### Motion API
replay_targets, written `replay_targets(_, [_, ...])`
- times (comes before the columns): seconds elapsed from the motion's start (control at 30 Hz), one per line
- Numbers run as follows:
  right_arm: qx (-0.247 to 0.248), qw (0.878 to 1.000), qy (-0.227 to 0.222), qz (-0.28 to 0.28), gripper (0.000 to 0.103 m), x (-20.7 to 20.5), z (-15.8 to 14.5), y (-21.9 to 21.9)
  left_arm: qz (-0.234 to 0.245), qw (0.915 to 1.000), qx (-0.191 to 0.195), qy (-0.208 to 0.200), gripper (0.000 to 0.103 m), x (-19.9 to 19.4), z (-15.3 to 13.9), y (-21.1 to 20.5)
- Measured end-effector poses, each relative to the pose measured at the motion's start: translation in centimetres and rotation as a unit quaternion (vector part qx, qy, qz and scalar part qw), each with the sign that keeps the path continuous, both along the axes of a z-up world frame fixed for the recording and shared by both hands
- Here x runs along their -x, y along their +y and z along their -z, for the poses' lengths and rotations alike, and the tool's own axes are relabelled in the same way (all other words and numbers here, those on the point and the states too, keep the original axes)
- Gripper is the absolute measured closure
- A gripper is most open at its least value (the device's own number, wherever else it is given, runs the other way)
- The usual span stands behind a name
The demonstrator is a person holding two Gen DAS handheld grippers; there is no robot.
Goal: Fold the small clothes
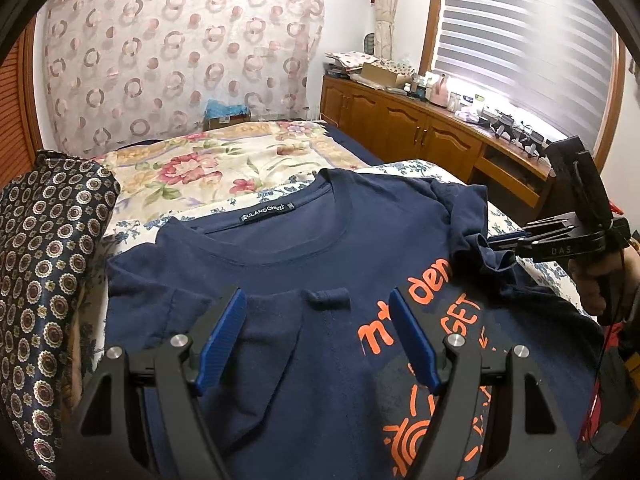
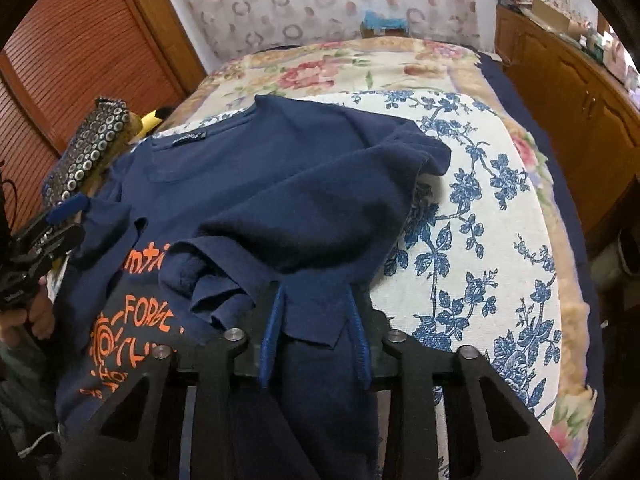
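The navy blue cotton T-shirt with orange lettering (image 1: 320, 264) lies face up on the bed, over a white cloth printed with blue flowers (image 2: 472, 216), its collar toward the far end. It looks light, limp and clingy, so it will sag and crease wherever it is not supported, and a hem or sleeve edge is likely the best place to pinch it. The right gripper (image 2: 316, 328) has its blue pads closed on a bunched fold of the shirt's right side, the sleeve (image 2: 400, 148) draped inward over the chest. The left gripper (image 1: 318, 332) hovers just above the shirt's lower front with its jaws standing wide apart and nothing between them; the other sleeve already seems folded in beneath it. Beside the shirt on the left lies a dark patterned fabric with small round medallions (image 1: 48, 264), close enough to snag a wide fold. A floral bedspread (image 1: 208, 164) stretches beyond, and a wooden cabinet with cluttered top (image 1: 420, 120) stands well apart by the window.
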State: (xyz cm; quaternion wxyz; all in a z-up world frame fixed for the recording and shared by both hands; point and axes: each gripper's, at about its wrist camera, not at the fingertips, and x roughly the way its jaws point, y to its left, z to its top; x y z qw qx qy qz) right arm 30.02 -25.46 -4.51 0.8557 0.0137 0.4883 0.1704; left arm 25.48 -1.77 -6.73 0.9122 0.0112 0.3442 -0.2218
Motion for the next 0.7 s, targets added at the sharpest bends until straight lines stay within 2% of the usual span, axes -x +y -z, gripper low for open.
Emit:
replay_targets(0.07, [0.007,1.0,-0.004,-0.01,0.093,0.2,-0.2,0.3,0.0,1.0,-0.001,0.002,0.028,0.0,0.1,-0.2])
replay_targets(0.17, [0.027,0.999,-0.019,-0.023,0.097,0.7,-0.5,0.9,0.0,1.0,-0.002,0.003,0.028,0.0,0.3,-0.4])
replay_targets(0.33, [0.03,0.998,-0.054,-0.028,0.098,0.9,-2.3,1.4,-0.001,1.0,-0.002,0.003,0.028,0.0,0.3,-0.4])
replay_targets(0.53, [0.038,0.991,-0.117,-0.056,0.099,-0.5,-6.4,3.7,-0.009,1.0,0.0,-0.001,0.028,0.0,0.3,0.2])
replay_targets(0.7, [0.041,0.986,-0.137,-0.087,0.099,-1.9,-7.6,6.3,-0.017,0.9998,-0.001,-0.003,0.028,-0.1,0.4,1.0])
